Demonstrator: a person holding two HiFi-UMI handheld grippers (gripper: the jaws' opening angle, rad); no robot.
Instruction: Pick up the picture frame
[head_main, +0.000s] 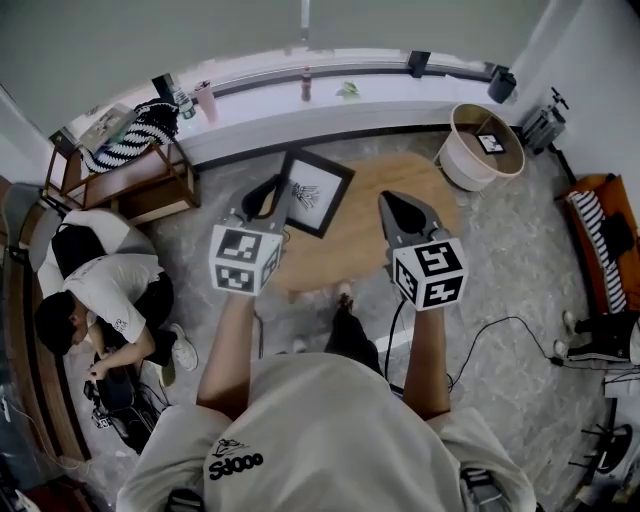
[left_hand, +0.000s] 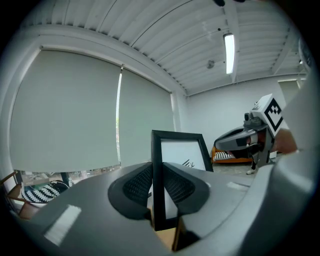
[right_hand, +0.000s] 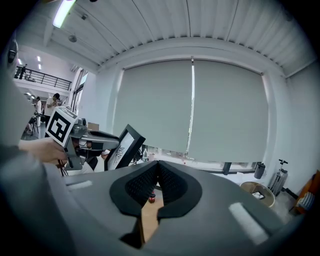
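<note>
A black picture frame (head_main: 314, 192) with a white print is held up over the left end of the round wooden table (head_main: 400, 195). My left gripper (head_main: 274, 196) is shut on the frame's left edge; in the left gripper view the frame (left_hand: 176, 161) stands upright between the two pads (left_hand: 137, 186). My right gripper (head_main: 398, 206) hovers over the table's middle, shut with nothing between its tips. From the right gripper view the frame (right_hand: 124, 146) shows at the left, tilted, in the left gripper (right_hand: 111, 137).
A white round basket (head_main: 485, 146) stands right of the table. A long white ledge (head_main: 330, 95) with bottles runs along the window. A wooden bench (head_main: 130, 180) with a striped bag sits at the left, and a person (head_main: 95, 300) crouches on the floor at the left.
</note>
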